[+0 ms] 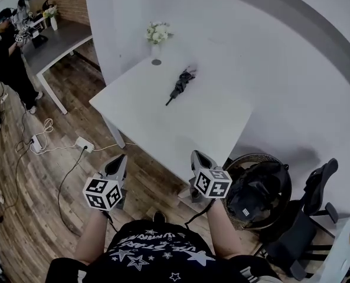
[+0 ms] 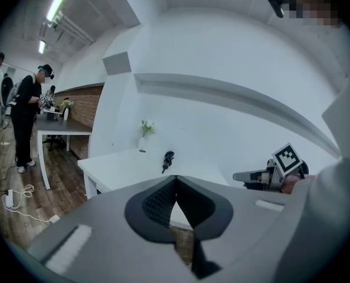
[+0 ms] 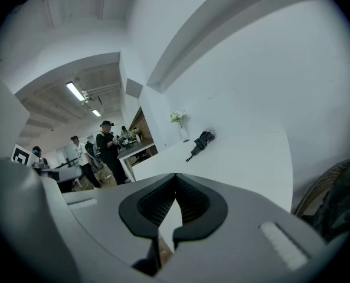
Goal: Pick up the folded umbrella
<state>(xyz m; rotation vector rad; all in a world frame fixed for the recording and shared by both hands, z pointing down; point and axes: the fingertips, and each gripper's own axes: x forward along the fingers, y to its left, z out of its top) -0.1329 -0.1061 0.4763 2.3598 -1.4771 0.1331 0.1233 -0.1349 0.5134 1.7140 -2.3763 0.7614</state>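
A black folded umbrella (image 1: 181,85) lies on the white table (image 1: 163,122), towards its far side near the wall. It is small and distant in the left gripper view (image 2: 167,159) and the right gripper view (image 3: 202,141). My left gripper (image 1: 120,158) hovers over the wooden floor short of the table's near edge, its jaws shut and empty (image 2: 175,178). My right gripper (image 1: 197,155) hangs beside it at the table's near corner, jaws together with nothing in them (image 3: 175,175). Both point towards the table, well apart from the umbrella.
A vase of white flowers (image 1: 157,37) stands at the table's far end. A fan (image 1: 258,190) and a black office chair (image 1: 307,217) sit at the right. A power strip with cables (image 1: 83,143) lies on the floor. People (image 1: 12,58) stand by a grey table (image 1: 56,43).
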